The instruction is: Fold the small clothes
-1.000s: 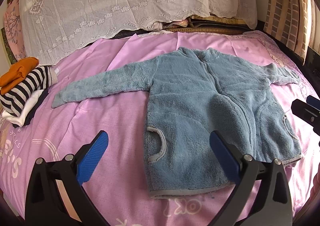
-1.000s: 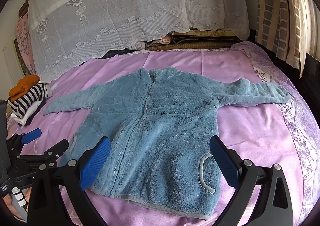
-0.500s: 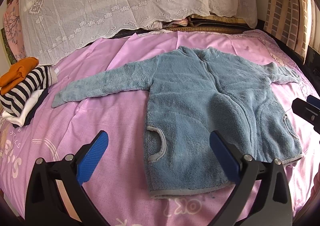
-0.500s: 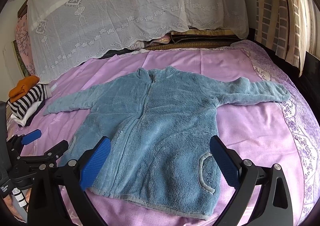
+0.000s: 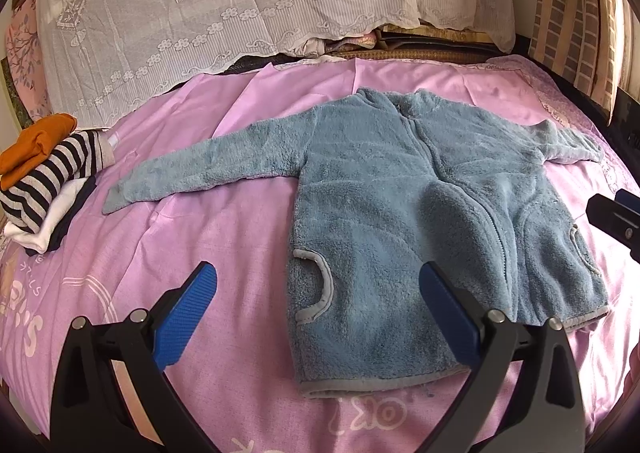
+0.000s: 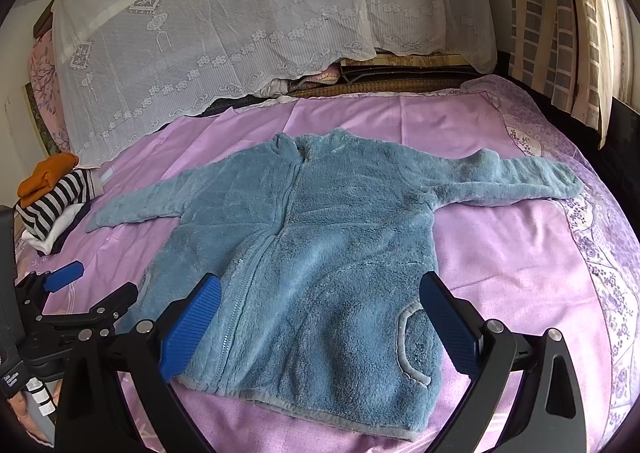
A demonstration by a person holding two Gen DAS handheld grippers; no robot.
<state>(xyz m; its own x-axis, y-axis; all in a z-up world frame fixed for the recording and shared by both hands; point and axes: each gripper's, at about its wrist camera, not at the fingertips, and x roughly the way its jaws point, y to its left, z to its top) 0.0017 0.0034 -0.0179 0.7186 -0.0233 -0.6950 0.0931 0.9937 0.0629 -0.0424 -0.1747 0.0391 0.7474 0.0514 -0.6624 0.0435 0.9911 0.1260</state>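
A blue fuzzy jacket [image 6: 316,253] lies flat on the pink bed [image 6: 500,273], front side up, zipped, with both sleeves stretched out to the sides. The left gripper [image 5: 320,317] hangs above the near left part of the jacket with its jaws wide apart, holding nothing. The right gripper [image 6: 320,327] hangs above the bottom edge, wide apart too and empty. No fold looks started yet.

A pile of folded clothes [image 5: 40,181] sits at the left edge of the bed, near the tip of the left sleeve [image 5: 200,173].

The jacket is thick and fluffy, so a gripper might pinch only the fuzz and let it slip. It might also pinch the bed sheet underneath and drag it up. If the sleeve swings too far left, it could bump the pile and knock it over.
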